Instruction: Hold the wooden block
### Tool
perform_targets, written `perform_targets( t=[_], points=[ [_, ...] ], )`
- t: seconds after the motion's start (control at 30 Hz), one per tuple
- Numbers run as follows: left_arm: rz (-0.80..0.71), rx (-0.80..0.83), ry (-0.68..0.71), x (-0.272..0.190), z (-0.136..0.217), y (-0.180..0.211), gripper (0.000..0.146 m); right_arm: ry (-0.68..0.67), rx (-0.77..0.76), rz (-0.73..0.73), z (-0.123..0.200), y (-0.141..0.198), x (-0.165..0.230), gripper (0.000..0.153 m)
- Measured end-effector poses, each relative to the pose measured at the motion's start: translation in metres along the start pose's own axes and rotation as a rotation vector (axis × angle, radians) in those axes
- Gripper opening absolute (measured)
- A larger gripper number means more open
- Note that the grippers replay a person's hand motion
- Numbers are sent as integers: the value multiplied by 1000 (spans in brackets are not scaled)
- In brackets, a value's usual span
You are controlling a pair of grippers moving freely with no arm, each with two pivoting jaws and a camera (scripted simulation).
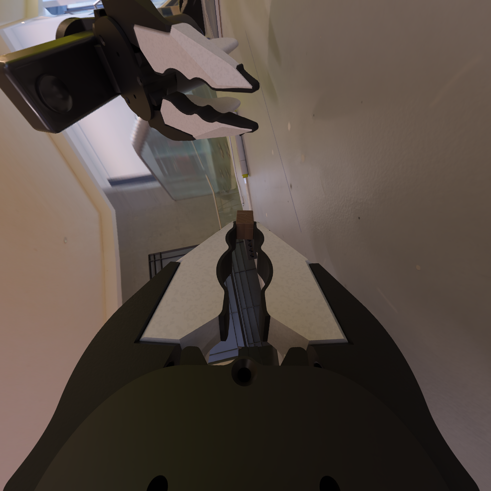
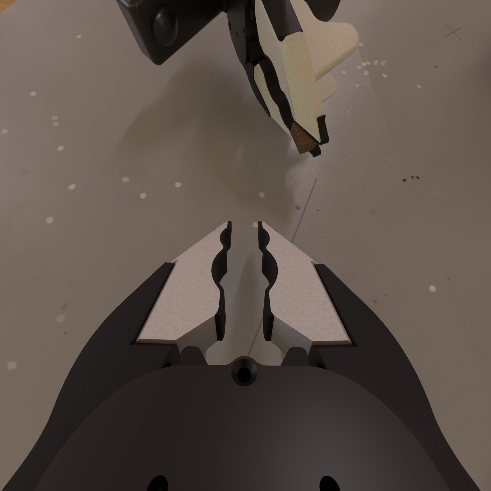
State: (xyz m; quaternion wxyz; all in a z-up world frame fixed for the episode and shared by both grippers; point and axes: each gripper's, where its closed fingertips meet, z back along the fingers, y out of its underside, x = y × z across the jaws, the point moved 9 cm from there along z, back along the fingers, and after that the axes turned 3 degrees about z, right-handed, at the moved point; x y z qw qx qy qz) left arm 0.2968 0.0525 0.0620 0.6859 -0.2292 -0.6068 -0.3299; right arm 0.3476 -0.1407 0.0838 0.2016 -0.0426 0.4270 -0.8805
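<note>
My left gripper is shut on a small brown wooden block, pinched at its fingertips and held clear above the table. The right wrist view shows the same left gripper at the top right, block between its tips, above the grey tabletop. My right gripper is open and empty, jaws a narrow gap apart, pointing down at the table. It also shows in the left wrist view at the upper left, well apart from the block.
The grey speckled table lies below, with a thin pencil line across it. In the left wrist view the table fills the right side; a pen lies on it, and a dark crate and windows stand beyond.
</note>
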Motion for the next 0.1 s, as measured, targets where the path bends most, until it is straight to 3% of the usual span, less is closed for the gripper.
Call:
perform_targets(
  t=[0.1],
  points=[
    [-1, 7, 17, -1, 0, 1, 11, -14, -5, -18, -1, -1, 0, 19]
  ],
)
